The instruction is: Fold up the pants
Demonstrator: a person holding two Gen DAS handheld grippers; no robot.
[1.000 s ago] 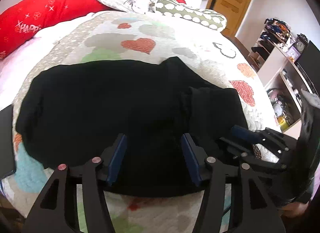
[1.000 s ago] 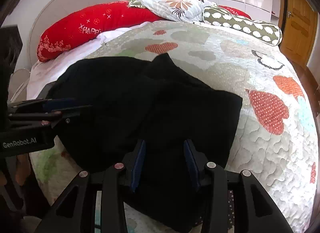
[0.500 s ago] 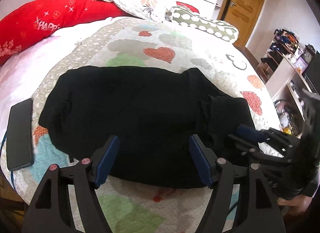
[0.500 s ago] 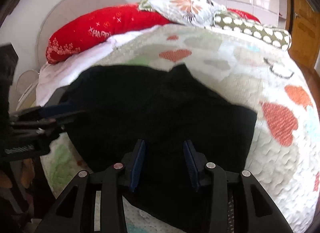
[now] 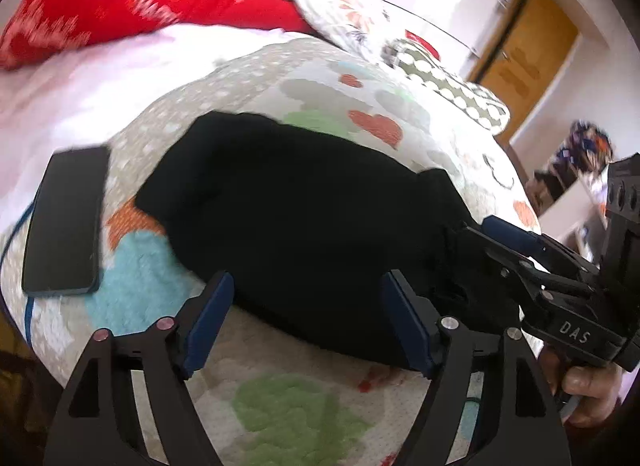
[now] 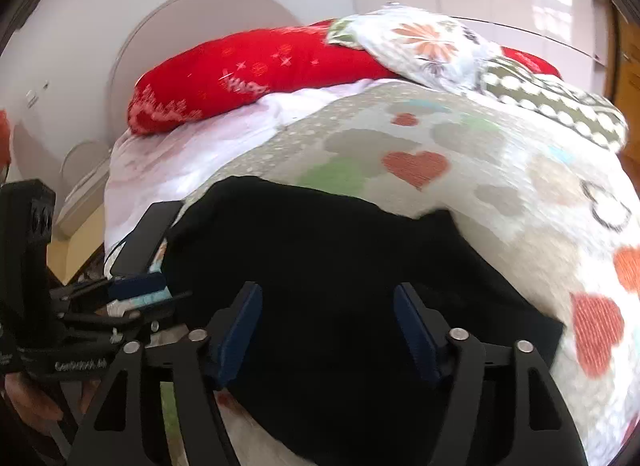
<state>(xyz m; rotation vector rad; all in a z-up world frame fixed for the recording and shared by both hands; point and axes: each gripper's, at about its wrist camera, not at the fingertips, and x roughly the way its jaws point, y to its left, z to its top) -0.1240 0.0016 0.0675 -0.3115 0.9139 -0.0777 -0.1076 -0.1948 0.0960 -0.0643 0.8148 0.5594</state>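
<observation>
The black pants (image 5: 304, 205) lie folded in a wide dark heap on the heart-patterned quilt (image 5: 360, 97); they also fill the middle of the right wrist view (image 6: 340, 258). My left gripper (image 5: 308, 306) is open and empty, its blue pads at the near edge of the pants. My right gripper (image 6: 328, 322) is open and empty over the near right part of the pants. The right gripper also shows at the right of the left wrist view (image 5: 496, 234), its tips on the cloth. The left gripper shows at the left of the right wrist view (image 6: 136, 294).
A black phone (image 5: 64, 221) with a blue cable lies on the quilt left of the pants. A red pillow (image 6: 248, 77), a floral pillow (image 6: 420, 45) and a green dotted pillow (image 6: 560, 105) lie at the bed's head. A wooden door (image 5: 520, 53) and shelves stand to the right.
Both grippers have drawn back towards the near edge of the bed. The right gripper has opened wider. The left view has swung left, so the phone shows fully.
</observation>
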